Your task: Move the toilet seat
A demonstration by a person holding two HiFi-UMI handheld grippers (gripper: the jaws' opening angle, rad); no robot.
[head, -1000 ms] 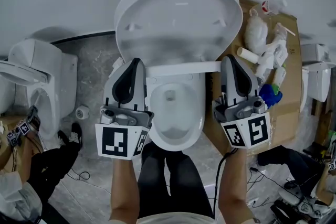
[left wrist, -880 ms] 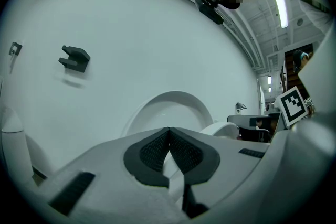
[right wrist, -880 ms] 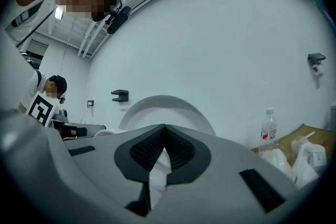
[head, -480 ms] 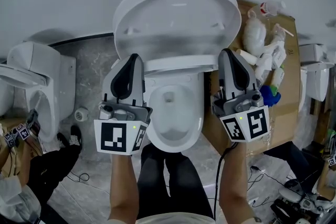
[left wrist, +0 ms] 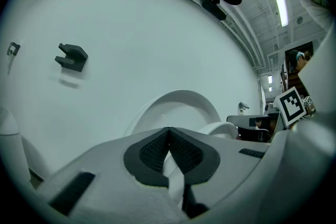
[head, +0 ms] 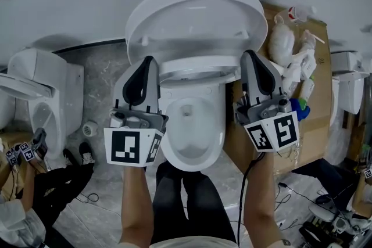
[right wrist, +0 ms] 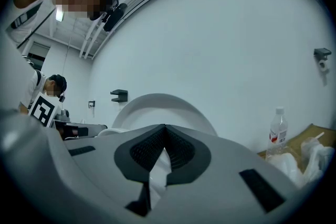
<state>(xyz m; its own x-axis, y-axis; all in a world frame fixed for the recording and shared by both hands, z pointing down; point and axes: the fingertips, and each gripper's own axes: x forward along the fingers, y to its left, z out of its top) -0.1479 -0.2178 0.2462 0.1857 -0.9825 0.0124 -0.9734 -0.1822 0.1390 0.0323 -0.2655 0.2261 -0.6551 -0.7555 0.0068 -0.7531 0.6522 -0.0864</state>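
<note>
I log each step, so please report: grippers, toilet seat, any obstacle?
Left gripper and right gripper both shut, empty, flanking the bowl. Toilet seat raised; tips beside its lower edge, contact unclear. Nothing in the way.

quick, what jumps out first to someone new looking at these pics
A white toilet fills the middle of the head view, its lid raised. The shut left tongs and right tongs flank the bowl, pointing at the lid's base. Cluttered cardboard lies right, a second toilet left.
</note>
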